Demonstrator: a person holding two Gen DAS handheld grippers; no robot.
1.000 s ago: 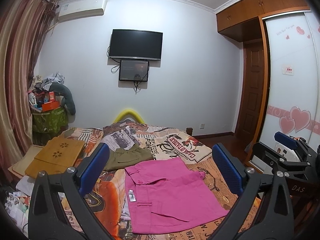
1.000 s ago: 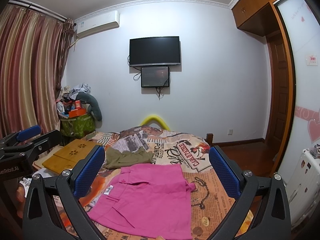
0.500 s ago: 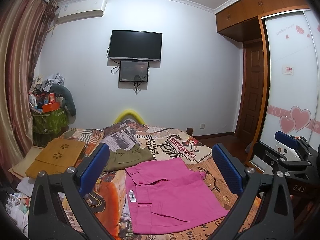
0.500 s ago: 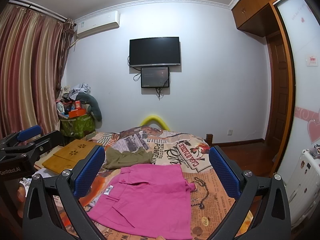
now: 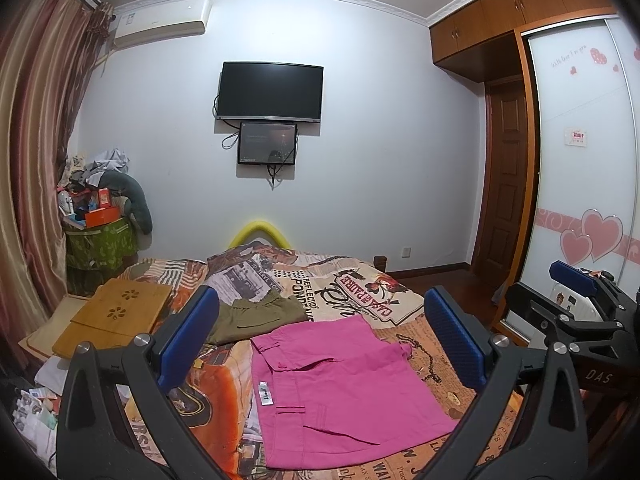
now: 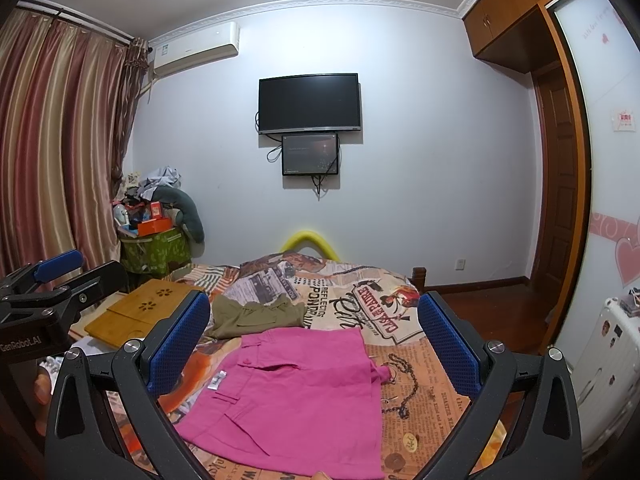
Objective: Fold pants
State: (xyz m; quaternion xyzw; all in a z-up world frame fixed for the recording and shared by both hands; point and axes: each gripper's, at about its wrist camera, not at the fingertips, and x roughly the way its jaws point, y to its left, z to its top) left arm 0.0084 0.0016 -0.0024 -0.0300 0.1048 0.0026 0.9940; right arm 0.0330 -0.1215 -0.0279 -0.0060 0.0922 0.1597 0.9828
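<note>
Left gripper: jaws wide apart, holding nothing, above the bed.
Right gripper: jaws wide apart, holding nothing.
Pink pants: folded flat near the bed's near edge.
Olive garment: just beyond the pants.

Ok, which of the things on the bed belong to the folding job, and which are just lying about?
For the job:
- pink cotton pants, lying flat
- open left gripper
- open right gripper

Lying about:
- olive green garment
- perforated bamboo lap tray
- newspaper-print bedspread
</note>
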